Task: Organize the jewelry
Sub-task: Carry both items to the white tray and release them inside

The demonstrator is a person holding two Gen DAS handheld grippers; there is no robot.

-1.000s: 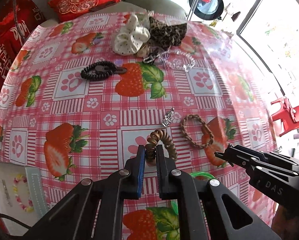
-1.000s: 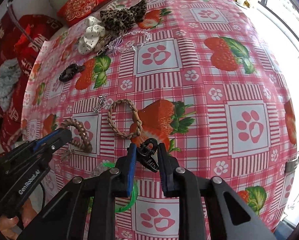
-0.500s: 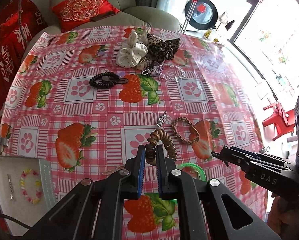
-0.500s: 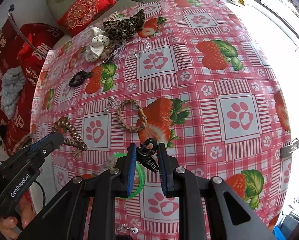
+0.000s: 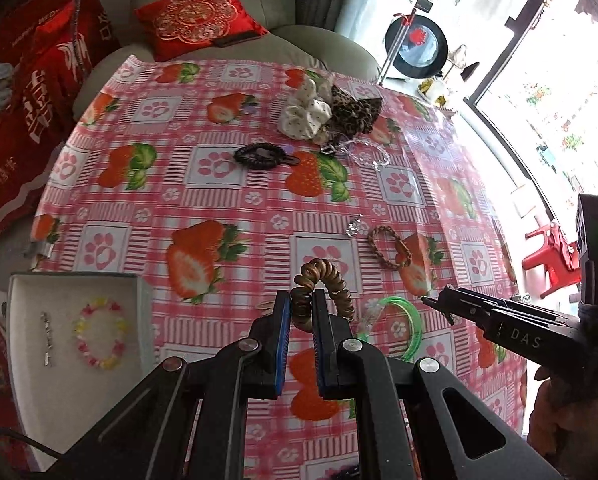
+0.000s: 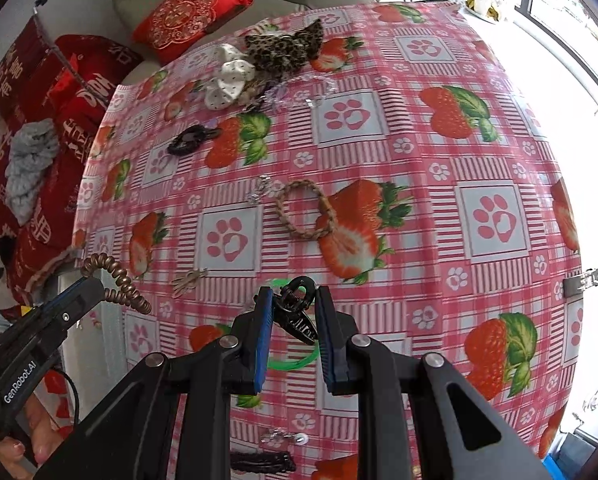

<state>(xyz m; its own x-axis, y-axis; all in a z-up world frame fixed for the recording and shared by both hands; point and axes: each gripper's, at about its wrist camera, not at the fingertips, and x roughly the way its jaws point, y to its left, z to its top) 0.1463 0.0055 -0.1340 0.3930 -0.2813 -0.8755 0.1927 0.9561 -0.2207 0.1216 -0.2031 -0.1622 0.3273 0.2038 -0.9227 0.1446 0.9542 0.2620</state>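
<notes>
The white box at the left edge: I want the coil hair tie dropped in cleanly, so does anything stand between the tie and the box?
Nothing visible does. The left gripper holds the coil hair tie above the tablecloth, and the white box lies open to its left, with only a bead bracelet and a small clip inside.

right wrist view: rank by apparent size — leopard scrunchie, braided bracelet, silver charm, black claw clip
1. leopard scrunchie
2. braided bracelet, close to the scrunchie; ranking unsure
3. black claw clip, inflated by nearness, held in right gripper
4. silver charm
</notes>
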